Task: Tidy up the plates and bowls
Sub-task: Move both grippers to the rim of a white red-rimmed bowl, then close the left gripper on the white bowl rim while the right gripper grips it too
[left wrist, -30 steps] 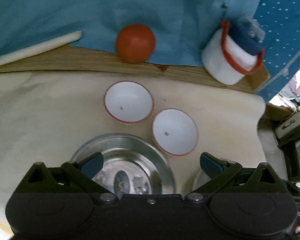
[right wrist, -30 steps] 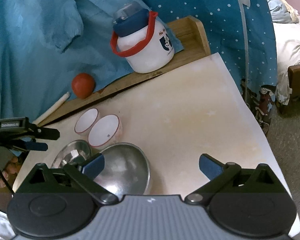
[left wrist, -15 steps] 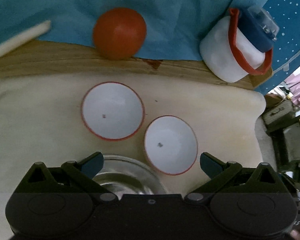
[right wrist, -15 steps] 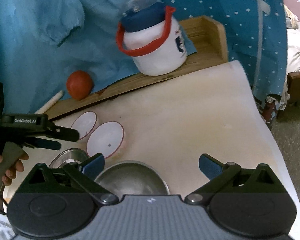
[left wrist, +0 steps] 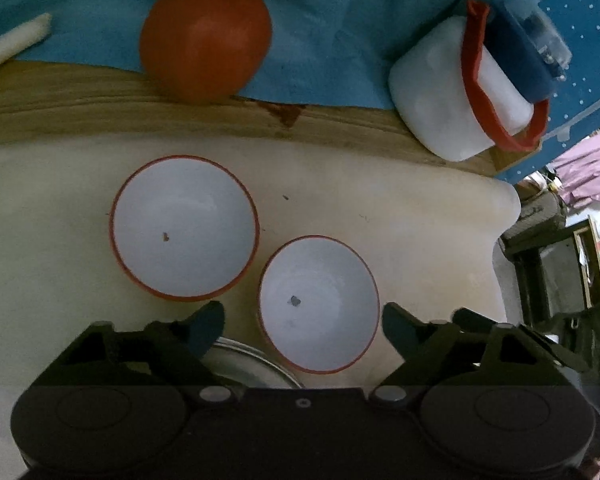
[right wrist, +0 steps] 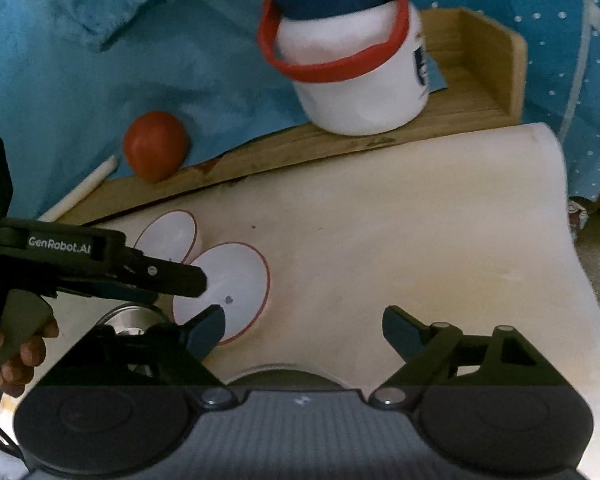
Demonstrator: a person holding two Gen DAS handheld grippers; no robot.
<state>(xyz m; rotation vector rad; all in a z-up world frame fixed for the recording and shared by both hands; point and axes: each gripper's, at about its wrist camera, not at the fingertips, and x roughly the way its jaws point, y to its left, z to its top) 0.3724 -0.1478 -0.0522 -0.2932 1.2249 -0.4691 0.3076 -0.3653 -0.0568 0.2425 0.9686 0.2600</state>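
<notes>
Already both tongs are closing around nothing: left tongs point(left wrist: 300, 320) straddle the nearer white bowl point(left wrist: 319, 304), its twin point(left wrist: 184, 227) ahead-left; right tongs point(right wrist: 302, 326) hover beside. Crowding, they may collide or nudge the steel bowl point(left wrist: 252, 364) underneath.

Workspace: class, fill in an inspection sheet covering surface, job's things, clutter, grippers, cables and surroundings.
Surface: cream mat, wooden ledge behind.
Job's things: two red-rimmed white bowls, far bowl, near bowl; two steel bowls partly hidden.
Clutter: red ball, white jar, white stick.
Grippers: left gripper jaws closing around near bowl, not touching; right gripper jaws closing, empty.
Cables: nothing seen.
Surroundings: blue cloth.
</notes>
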